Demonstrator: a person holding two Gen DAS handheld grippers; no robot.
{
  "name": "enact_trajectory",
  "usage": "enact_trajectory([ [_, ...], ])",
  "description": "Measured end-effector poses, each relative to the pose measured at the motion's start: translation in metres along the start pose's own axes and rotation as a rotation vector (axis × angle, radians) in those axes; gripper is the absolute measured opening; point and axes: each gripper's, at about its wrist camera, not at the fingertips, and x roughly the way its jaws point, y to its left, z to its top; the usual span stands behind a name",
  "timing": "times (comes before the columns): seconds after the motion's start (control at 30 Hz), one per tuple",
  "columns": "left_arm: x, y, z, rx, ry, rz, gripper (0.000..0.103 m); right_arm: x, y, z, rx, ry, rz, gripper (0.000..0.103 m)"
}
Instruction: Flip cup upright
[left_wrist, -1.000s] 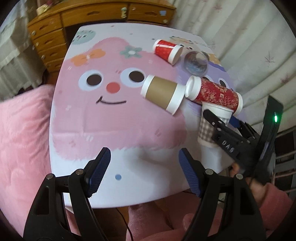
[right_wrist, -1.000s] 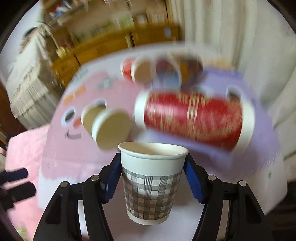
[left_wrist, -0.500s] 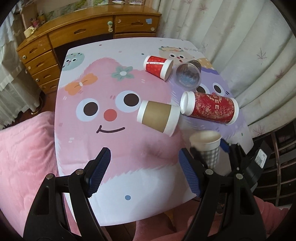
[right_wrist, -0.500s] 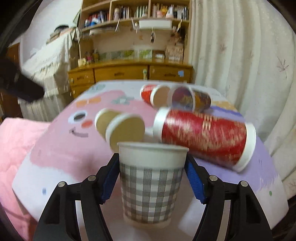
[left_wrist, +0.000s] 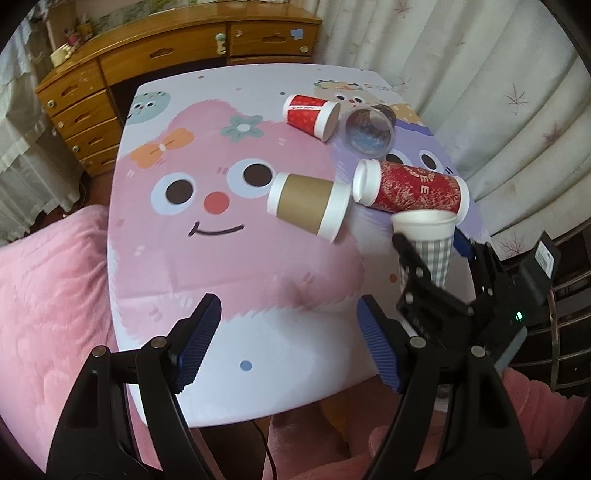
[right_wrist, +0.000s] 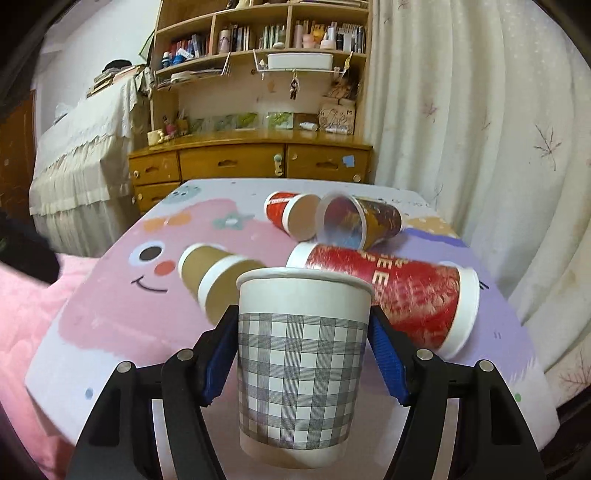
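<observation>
My right gripper (right_wrist: 301, 354) is shut on a grey-checked paper cup (right_wrist: 301, 365), which stands upright with its mouth up, low over the table's near right corner. The same cup (left_wrist: 430, 243) and right gripper (left_wrist: 439, 273) show in the left wrist view at the right. My left gripper (left_wrist: 288, 343) is open and empty above the table's near edge. Lying on their sides are a brown cup (left_wrist: 308, 206), a tall red patterned cup (left_wrist: 410, 188), a small red cup (left_wrist: 310, 116) and a clear-mouthed printed cup (left_wrist: 369, 129).
The table (left_wrist: 184, 258) has a pink cartoon-face cloth. A pink blanket (left_wrist: 48, 295) lies to the left. A wooden dresser (left_wrist: 166, 55) stands behind the table, curtains (left_wrist: 498, 92) hang at the right, and a dark metal rack (left_wrist: 569, 325) is at the far right.
The right gripper has levelled out with the checked cup, which now stands upright and sits lower toward the table. The left gripper has drawn back and up a little.
</observation>
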Motion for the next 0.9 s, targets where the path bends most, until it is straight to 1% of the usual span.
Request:
enact_trajectory([
  [0.07, 0.0, 0.003, -0.004, -0.01, 0.01, 0.012, 0.074, 0.003, 0.001, 0.001, -0.002, -0.009, -0.014, 0.069],
  [0.23, -0.002, 0.008, -0.013, -0.007, 0.024, 0.046, 0.074, 0.005, 0.003, -0.004, 0.001, 0.003, -0.012, 0.069],
  [0.27, -0.002, 0.008, -0.014, -0.006, 0.025, 0.049, 0.074, 0.005, 0.003, -0.006, 0.005, 0.014, 0.0, 0.069],
  [0.43, 0.001, 0.004, -0.013, -0.006, 0.031, 0.048, 0.074, 0.004, 0.004, -0.012, -0.004, 0.037, 0.019, 0.068],
  [0.57, -0.001, -0.005, -0.011, 0.002, 0.024, 0.037, 0.074, -0.002, 0.0, -0.009, 0.009, 0.054, 0.022, 0.069],
  [0.63, -0.003, -0.01, -0.01, 0.001, 0.019, 0.027, 0.074, -0.002, -0.002, -0.008, 0.013, 0.083, 0.043, 0.07],
  [0.67, -0.004, -0.012, -0.009, -0.002, 0.02, 0.019, 0.074, -0.002, -0.004, -0.008, 0.009, 0.106, 0.05, 0.073],
  [0.7, -0.005, -0.015, -0.009, -0.009, 0.019, 0.01, 0.074, 0.0, -0.006, -0.007, 0.007, 0.132, 0.055, 0.082],
  [0.73, -0.006, -0.018, -0.009, -0.017, 0.018, 0.004, 0.074, 0.001, -0.009, -0.006, 0.011, 0.163, 0.064, 0.088],
  [0.77, -0.007, -0.021, -0.008, -0.021, 0.018, 0.002, 0.074, 0.001, -0.012, -0.006, 0.017, 0.184, 0.069, 0.091],
  [0.9, -0.018, -0.036, -0.009, -0.042, -0.002, -0.005, 0.074, -0.016, -0.028, 0.003, 0.01, 0.249, 0.101, 0.094],
])
